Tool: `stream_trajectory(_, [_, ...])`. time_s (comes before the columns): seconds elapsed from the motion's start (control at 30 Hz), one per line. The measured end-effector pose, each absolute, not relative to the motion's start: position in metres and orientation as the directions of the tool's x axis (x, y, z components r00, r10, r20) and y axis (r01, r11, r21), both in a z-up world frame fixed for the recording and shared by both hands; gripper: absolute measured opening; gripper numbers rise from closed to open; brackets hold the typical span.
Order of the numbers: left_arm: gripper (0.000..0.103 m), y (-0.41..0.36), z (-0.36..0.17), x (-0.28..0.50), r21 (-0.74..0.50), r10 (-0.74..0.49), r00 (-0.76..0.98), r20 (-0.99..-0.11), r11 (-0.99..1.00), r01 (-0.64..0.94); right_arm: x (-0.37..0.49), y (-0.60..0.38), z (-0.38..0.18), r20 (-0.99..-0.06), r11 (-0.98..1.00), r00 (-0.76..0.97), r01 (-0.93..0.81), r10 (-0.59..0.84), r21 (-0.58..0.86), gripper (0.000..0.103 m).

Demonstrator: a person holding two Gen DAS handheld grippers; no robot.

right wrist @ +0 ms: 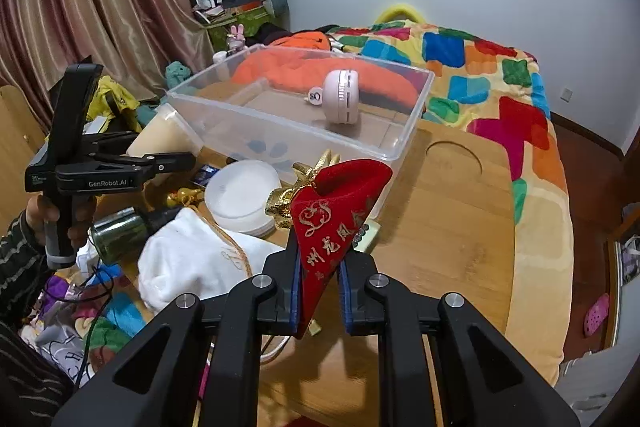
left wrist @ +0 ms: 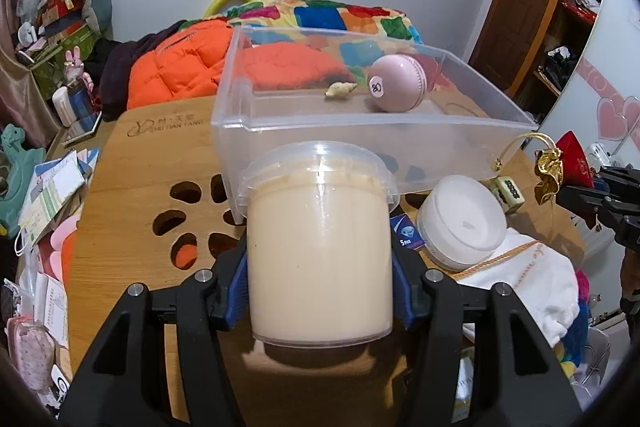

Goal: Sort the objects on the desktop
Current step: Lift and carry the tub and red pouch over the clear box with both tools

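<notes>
My left gripper point(left wrist: 320, 291) is shut on a clear lidded tub of cream-coloured paste point(left wrist: 320, 247) and holds it above the wooden table point(left wrist: 128, 195), just in front of the clear plastic bin point(left wrist: 360, 131). The tub also shows in the right wrist view point(right wrist: 164, 139). My right gripper point(right wrist: 318, 291) is shut on a red velvet pouch with gold trim point(right wrist: 336, 211) and holds it up near the bin's near corner point(right wrist: 400, 147). A pink ball-shaped gadget point(left wrist: 396, 83) point(right wrist: 340, 95) and a small beige scrap point(left wrist: 340, 90) lie inside the bin.
On the table lie a round white lidded jar point(left wrist: 464, 227) point(right wrist: 244, 195), a white cloth pouch point(left wrist: 532, 279) point(right wrist: 192, 263), a mahjong-like tile point(left wrist: 508, 193), a blue packet point(left wrist: 408, 235) and a dark green bottle point(right wrist: 120, 231). Papers point(left wrist: 52, 195) clutter the left edge. A bed with a colourful quilt point(right wrist: 500, 87) is behind.
</notes>
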State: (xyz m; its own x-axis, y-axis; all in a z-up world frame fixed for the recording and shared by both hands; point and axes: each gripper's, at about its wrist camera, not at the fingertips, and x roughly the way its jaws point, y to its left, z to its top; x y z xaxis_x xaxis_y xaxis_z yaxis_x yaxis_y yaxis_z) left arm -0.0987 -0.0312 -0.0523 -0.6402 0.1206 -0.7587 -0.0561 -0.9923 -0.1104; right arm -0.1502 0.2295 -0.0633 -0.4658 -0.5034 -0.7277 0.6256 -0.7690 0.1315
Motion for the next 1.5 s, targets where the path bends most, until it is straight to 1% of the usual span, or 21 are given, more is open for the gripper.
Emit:
stream_trajectory(0.7, [0.057, -0.036, -0.014, -0.076, -0.074, 0.095, -0.707, -0.701, -0.995, -0.061, -0.139, 0.227, -0.025, -0.679, -0.773, -0.532, 0.628, -0.506, 0.085, 0.013])
stream_trajectory(1.17, [0.057, -0.034, 0.016, -0.089, -0.06, 0.109, -0.719, -0.686, -0.994, -0.093, -0.159, 0.216, -0.001, -0.652, -0.766, -0.556, 0.641, -0.515, 0.059, 0.013])
stream_trajectory(1.3, [0.057, -0.033, 0.021, -0.093, -0.035, 0.091, -0.728, -0.68, -0.995, -0.092, -0.168, 0.213, 0.002, -0.649, -0.763, -0.555, 0.643, -0.52, 0.061, 0.013])
stream_trajectory(1.5, [0.057, -0.036, 0.024, -0.105, -0.035, 0.097, -0.728, -0.679, -0.994, -0.101, -0.185, 0.208, -0.002, -0.658, -0.762, -0.545, 0.644, -0.52, 0.069, 0.013])
